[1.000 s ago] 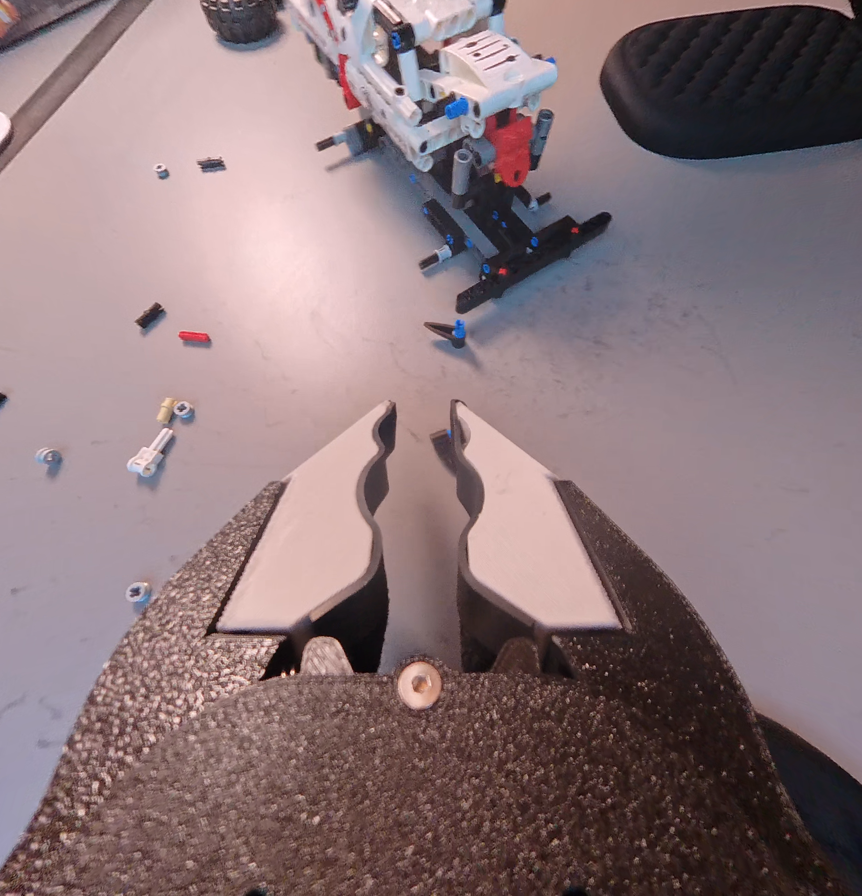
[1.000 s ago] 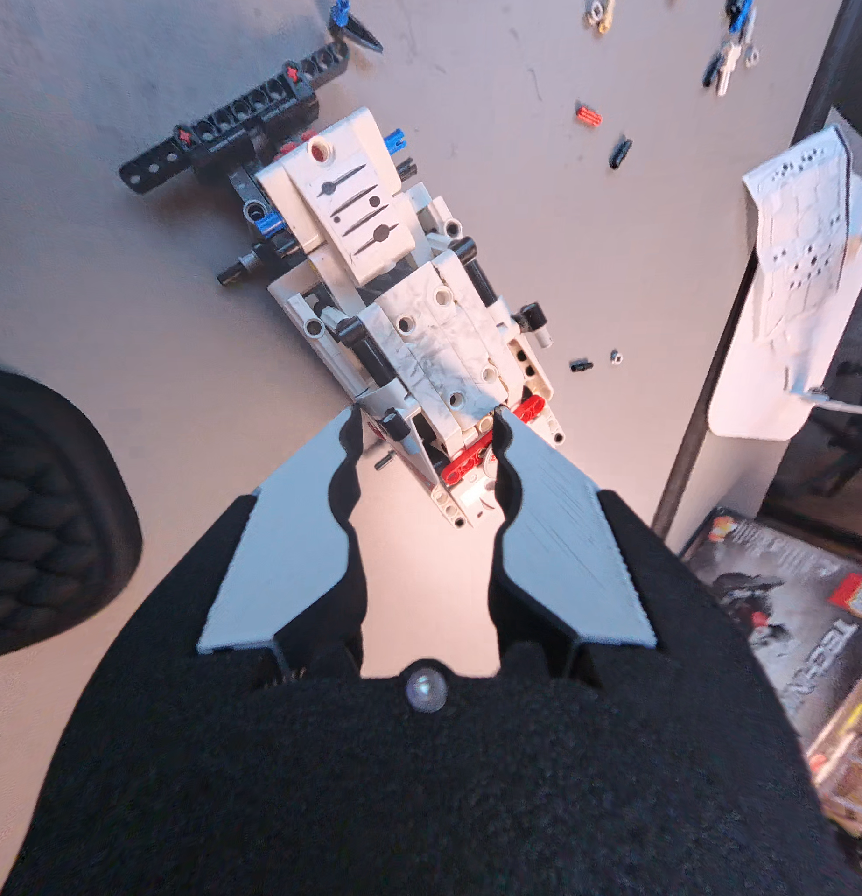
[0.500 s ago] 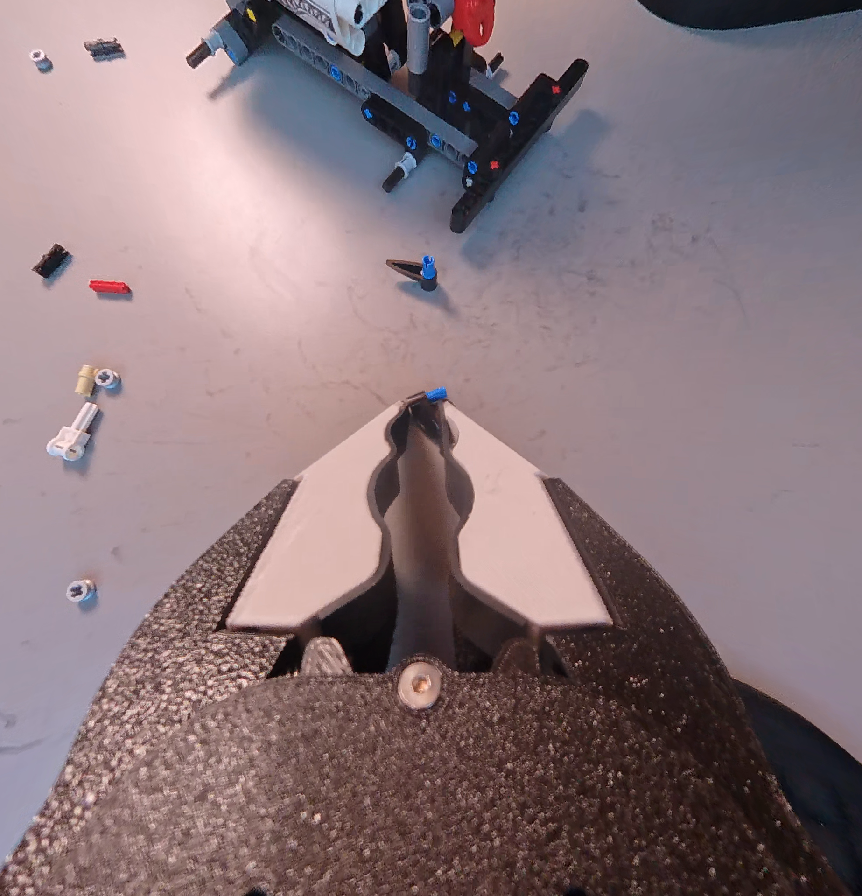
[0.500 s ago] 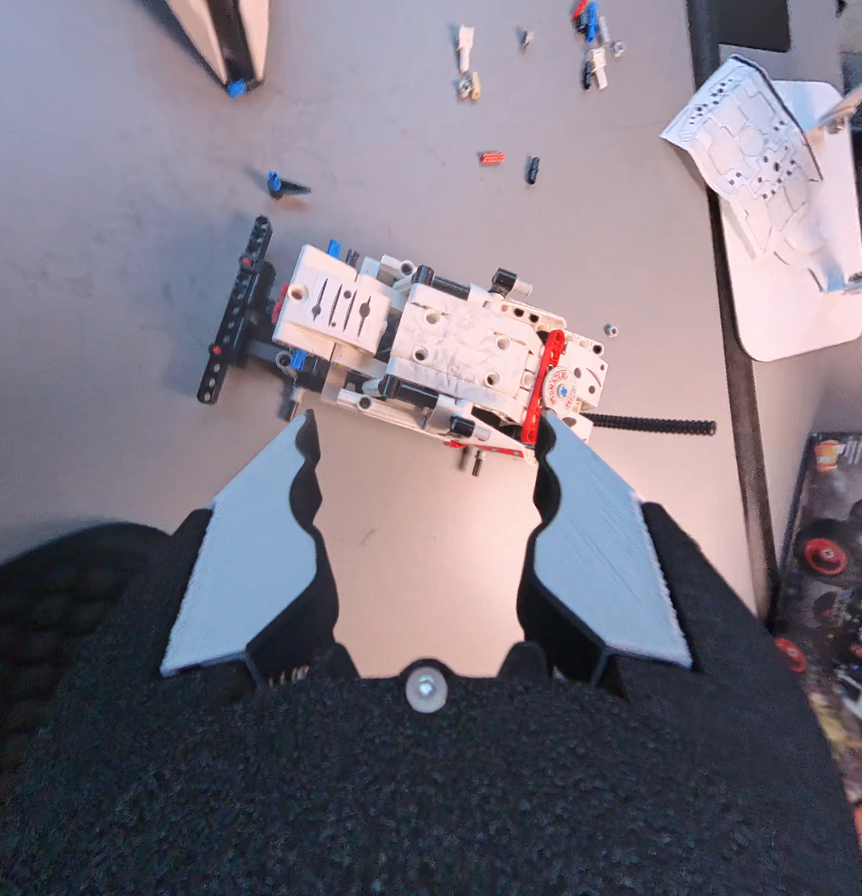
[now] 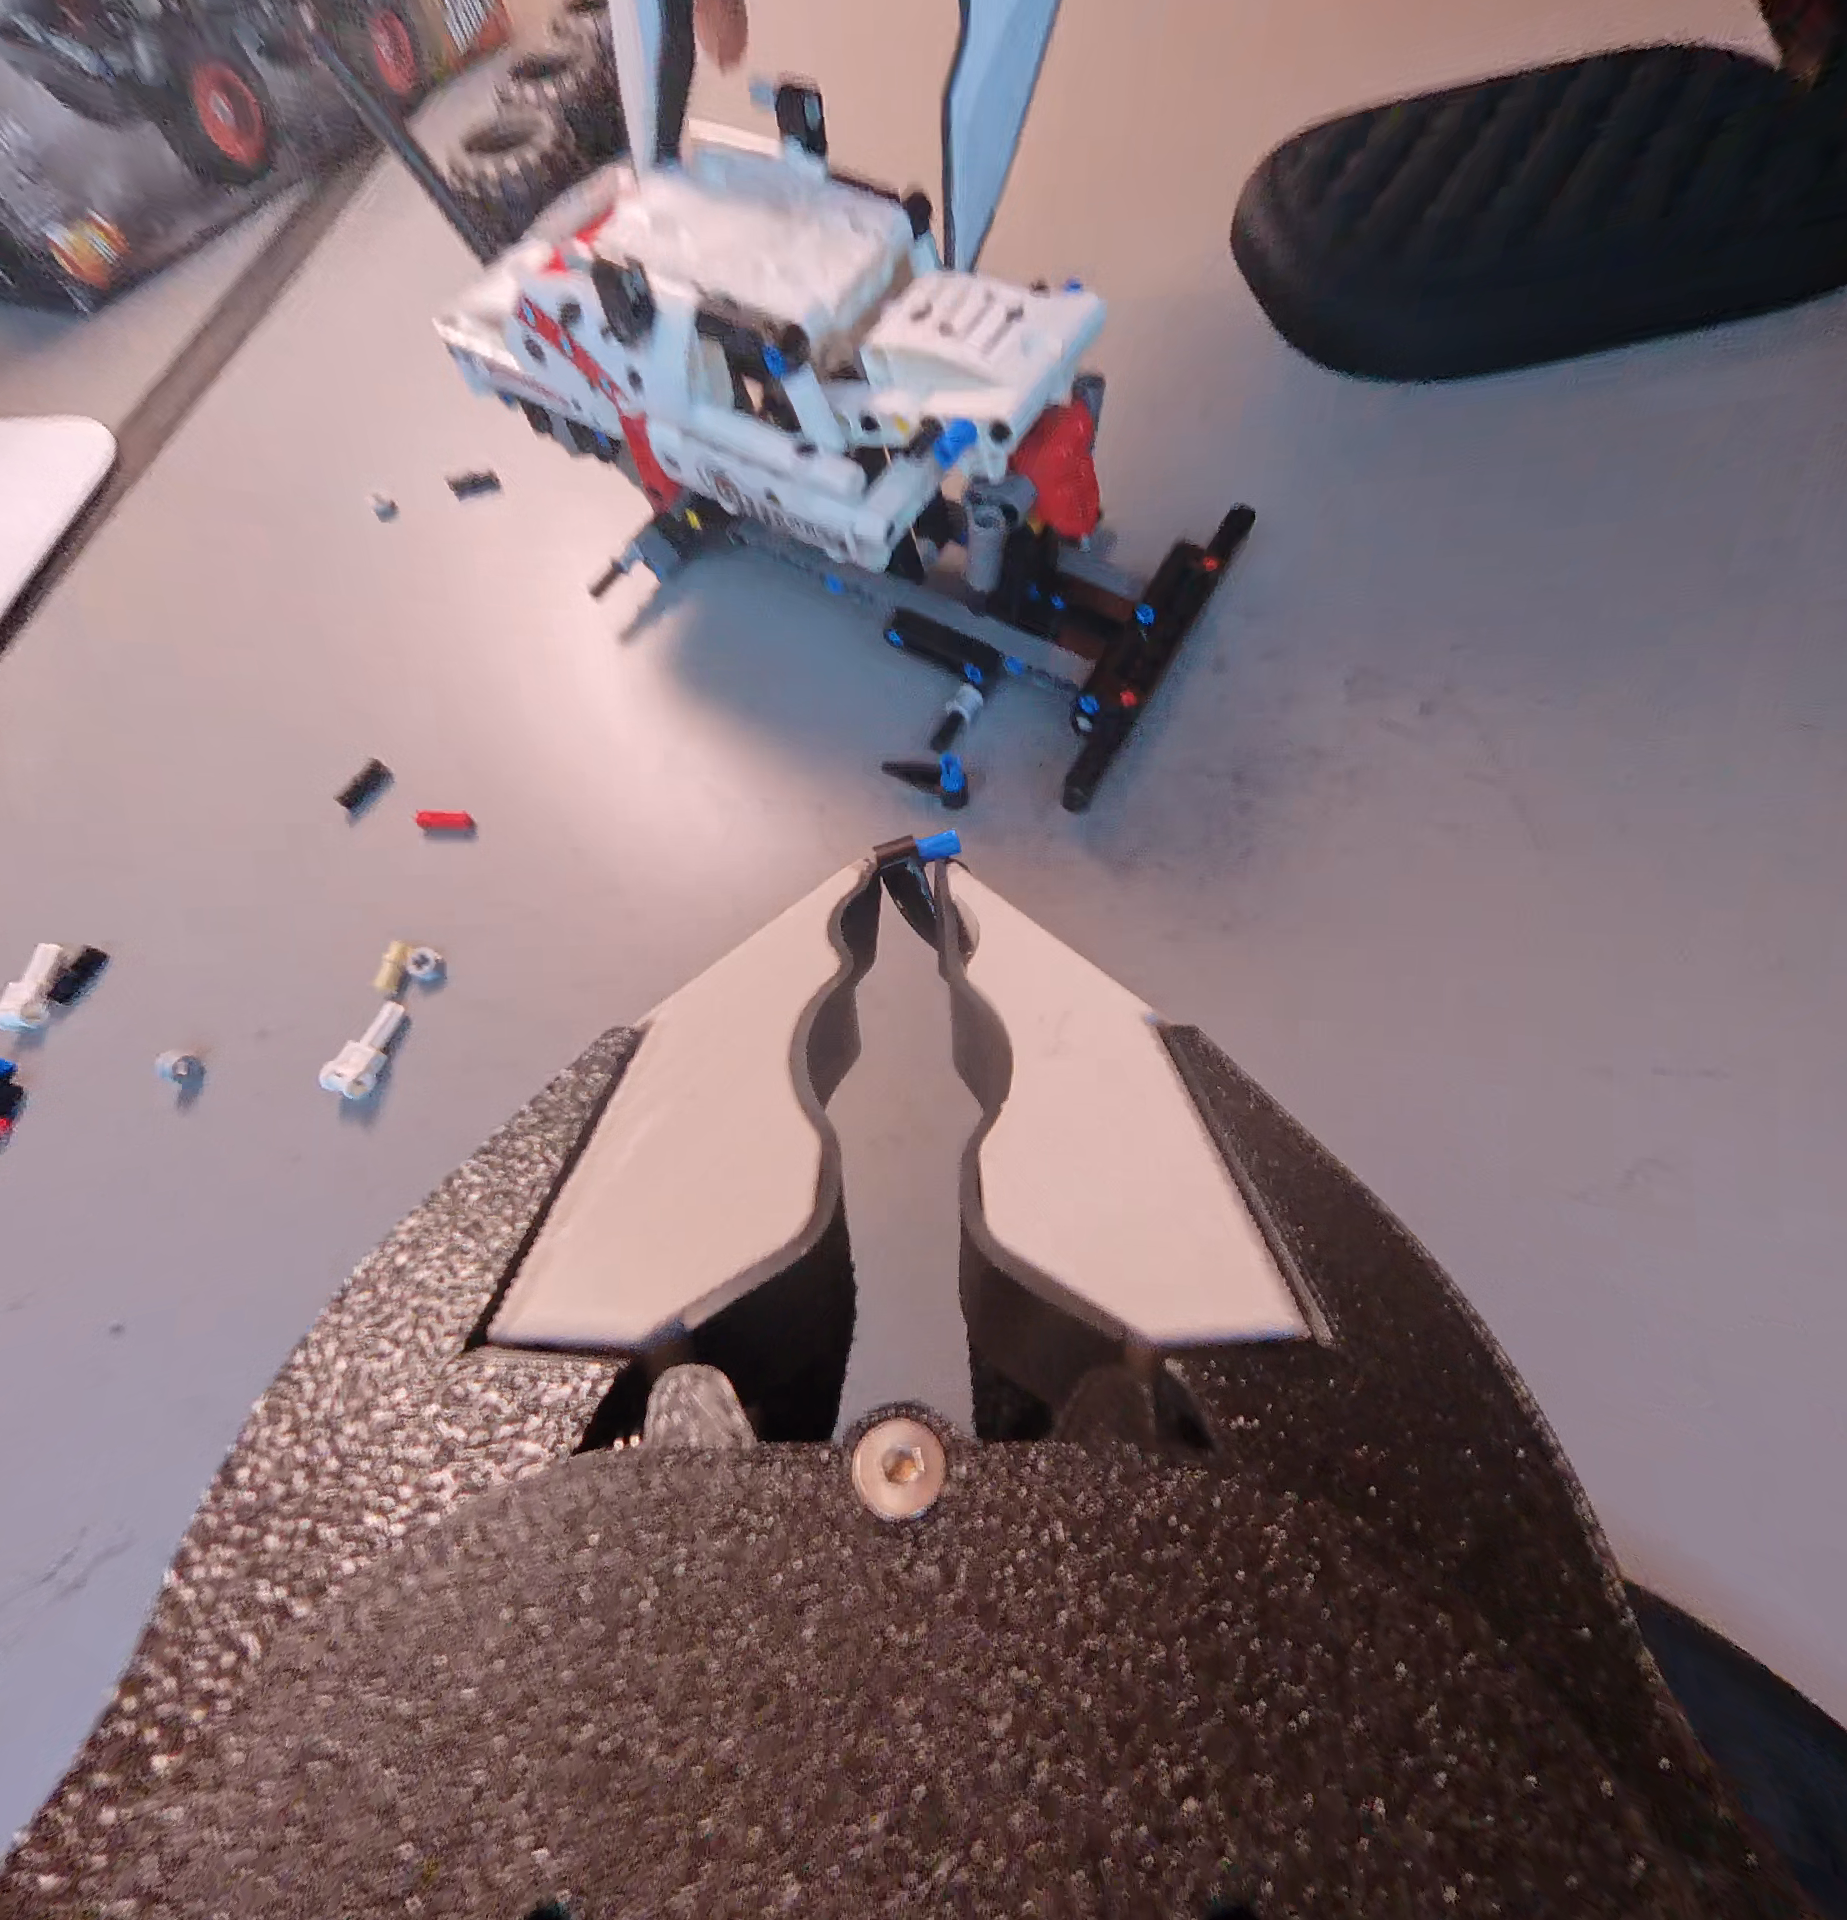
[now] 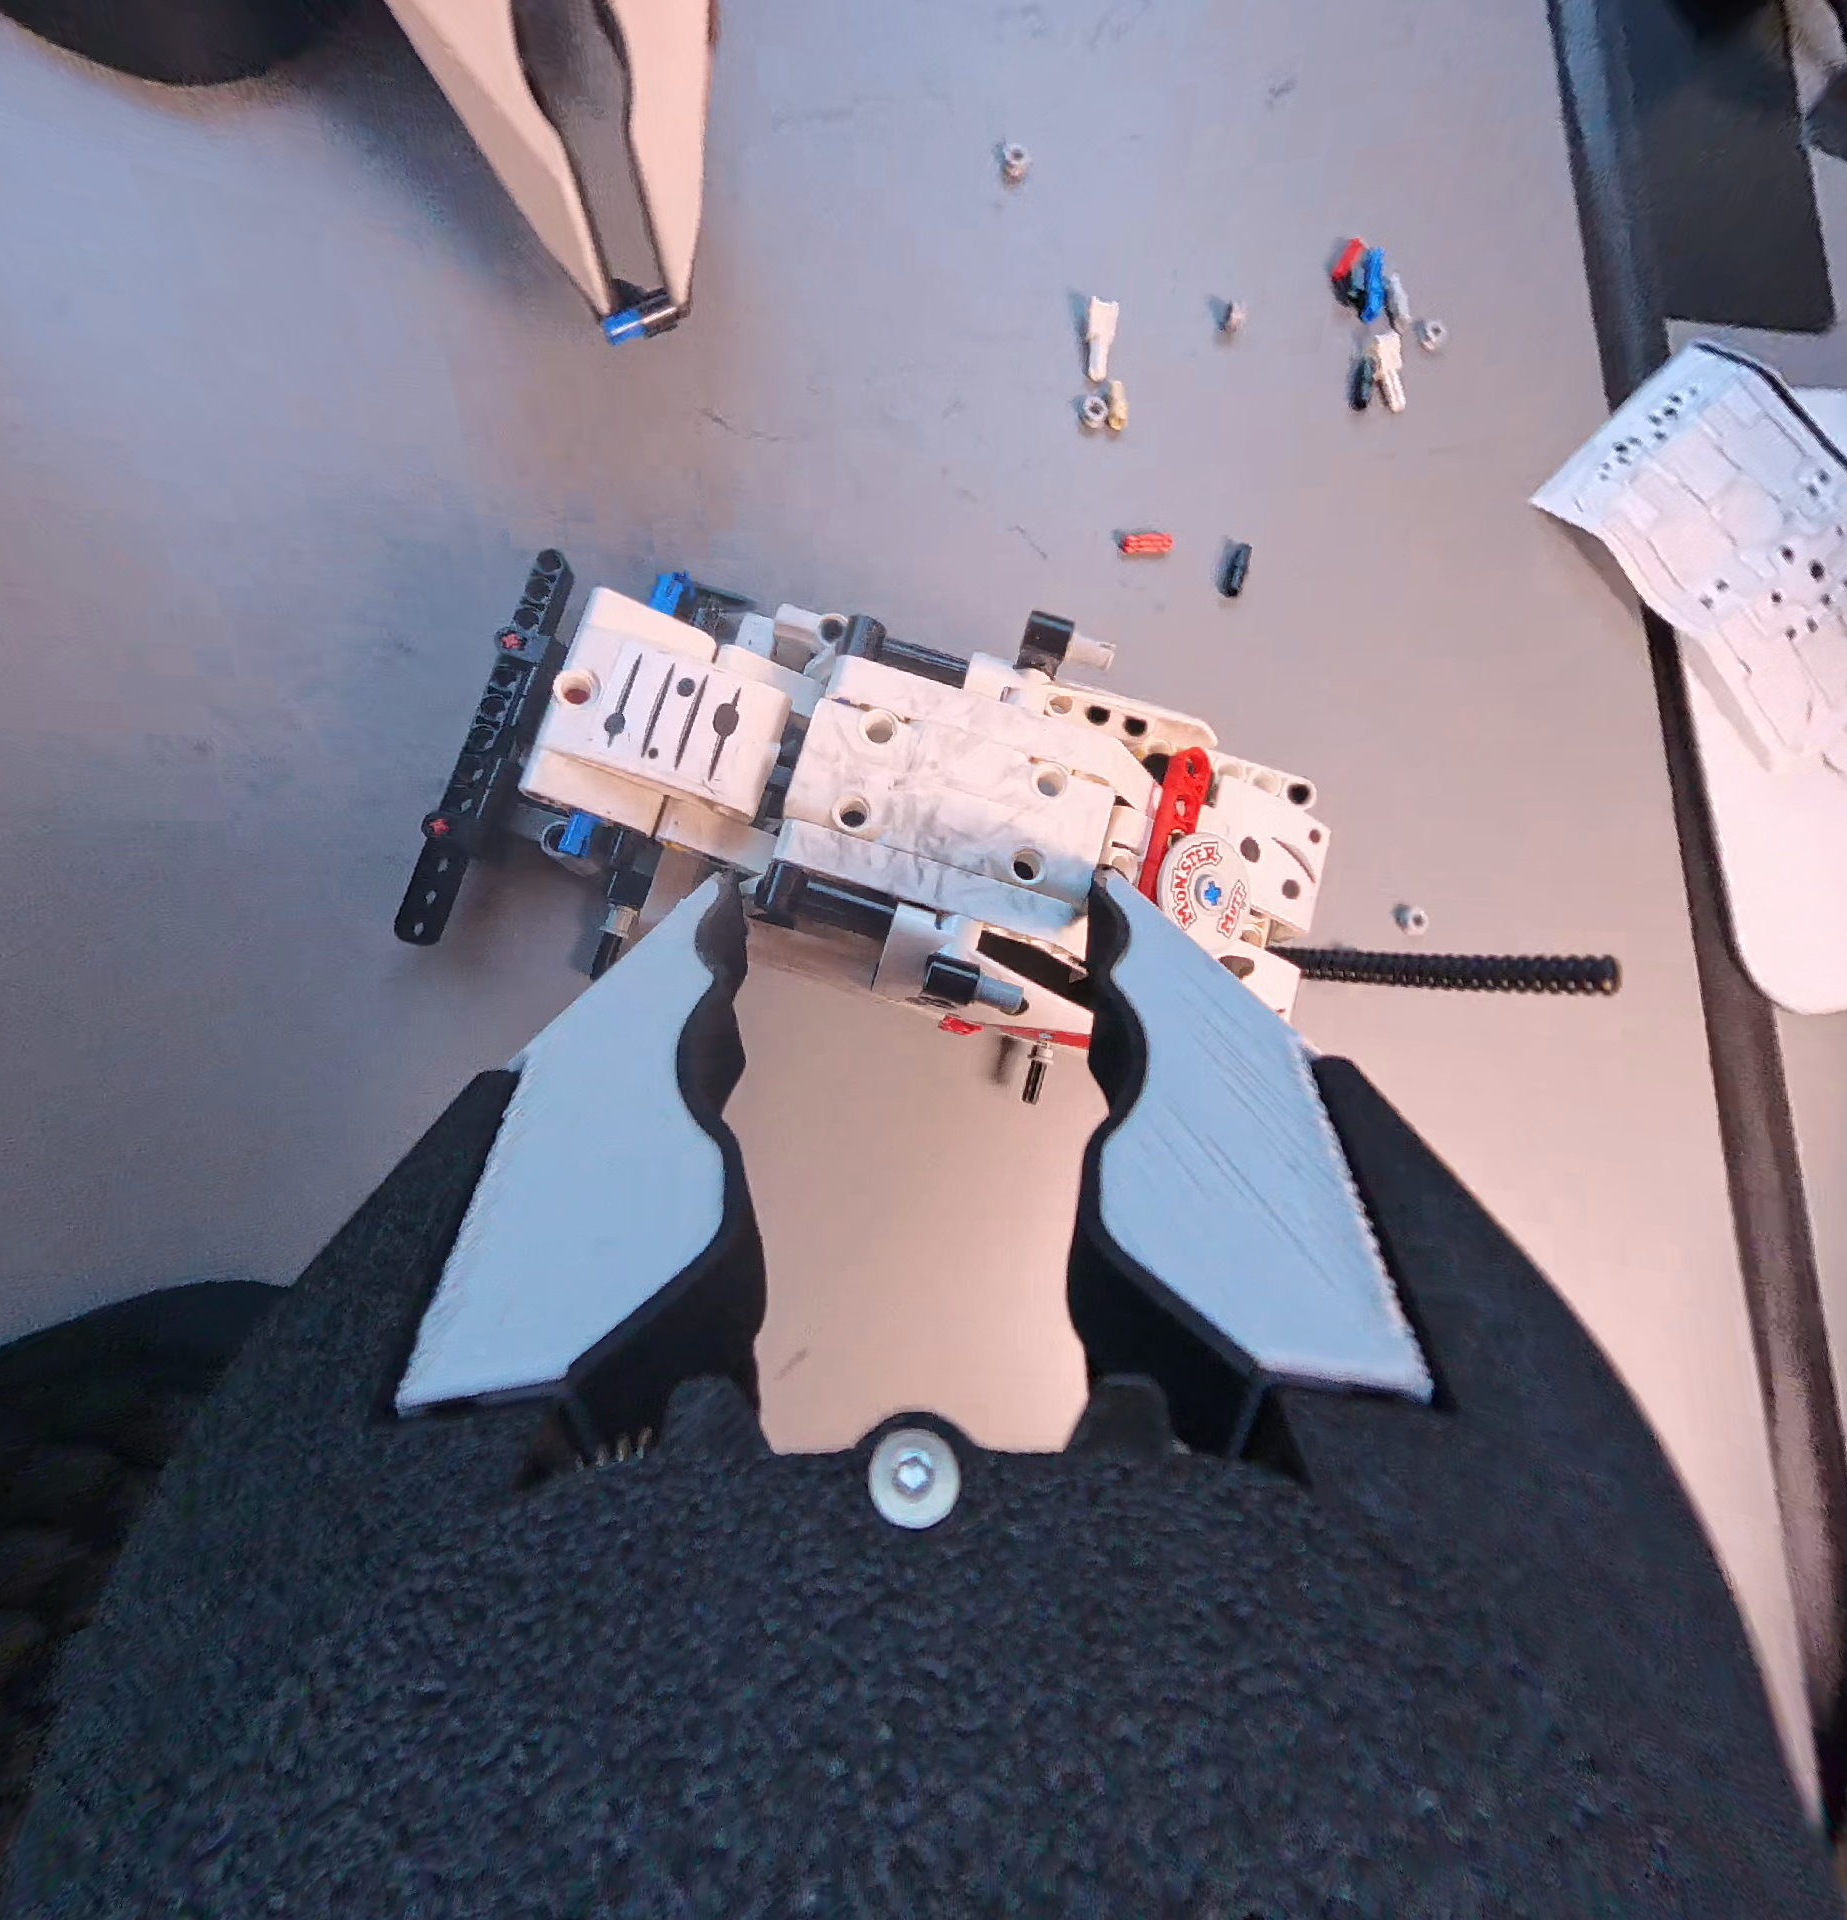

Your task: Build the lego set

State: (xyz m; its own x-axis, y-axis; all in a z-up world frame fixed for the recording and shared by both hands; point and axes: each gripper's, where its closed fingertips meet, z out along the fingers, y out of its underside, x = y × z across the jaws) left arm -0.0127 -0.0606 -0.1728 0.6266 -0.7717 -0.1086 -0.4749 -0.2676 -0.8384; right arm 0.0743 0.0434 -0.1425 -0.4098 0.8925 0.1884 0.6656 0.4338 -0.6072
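Left gripper [image 5: 911, 871] pinches small black-and-blue pin piece [image 5: 917, 850] at fingertips, above table [image 5: 1418, 1039]. Right gripper [image 6: 903, 902] spread wide, straddling white truck model [image 6: 898, 790] (contact unclear). Loose pins [image 5: 379, 1039] left of left gripper.

A black quilted cushion [image 5: 1553, 197] lies at two o'clock on the grey table [image 5: 1470, 935]; a white perforated sheet [image 6: 1729, 520] sits at two o'clock.

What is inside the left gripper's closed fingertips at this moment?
The left gripper pinches a small black piece with a blue pin; its blue end sticks out past the tips, also seen in the right wrist view. The rest of the piece is covered by the fingers.
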